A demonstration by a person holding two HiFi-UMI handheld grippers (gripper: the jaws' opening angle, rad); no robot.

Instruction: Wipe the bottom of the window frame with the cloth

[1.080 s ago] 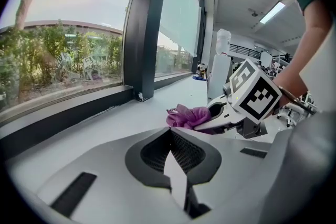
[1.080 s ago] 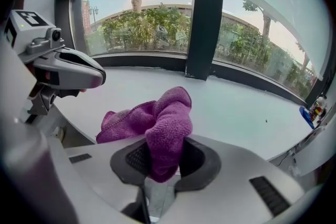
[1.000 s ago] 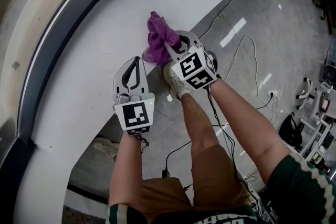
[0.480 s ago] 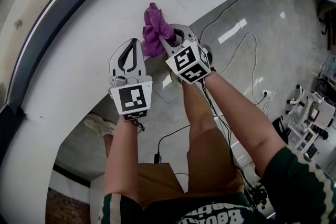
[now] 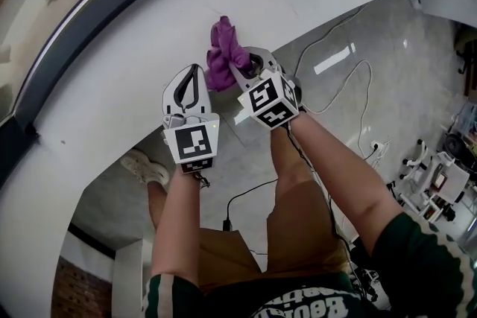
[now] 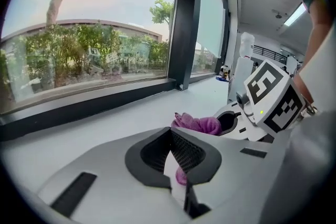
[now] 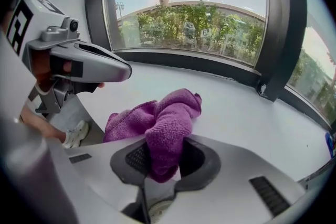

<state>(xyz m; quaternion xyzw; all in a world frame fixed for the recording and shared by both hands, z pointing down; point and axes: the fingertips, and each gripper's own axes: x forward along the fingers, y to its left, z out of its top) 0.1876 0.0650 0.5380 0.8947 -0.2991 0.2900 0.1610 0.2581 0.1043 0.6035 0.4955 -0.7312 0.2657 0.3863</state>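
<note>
- Right gripper [image 5: 240, 68] [image 7: 161, 157]: jaws clamped on a fold of the cloth, held low over the sill.
- Cloth [image 5: 222, 53] [image 7: 167, 115] [image 6: 198, 124]: purple, bunched, its free part lying on the white window sill [image 5: 127, 97] near the sill's inner edge, well apart from the dark bottom rail of the window frame [image 5: 89, 22] [image 7: 205, 64].
- Left gripper [image 5: 194, 71] [image 6: 170, 132]: jaws together with nothing between them, just beside the cloth, over the sill.
- Floor [image 5: 350, 115]: grey, with cables, below the sill edge.
</note>
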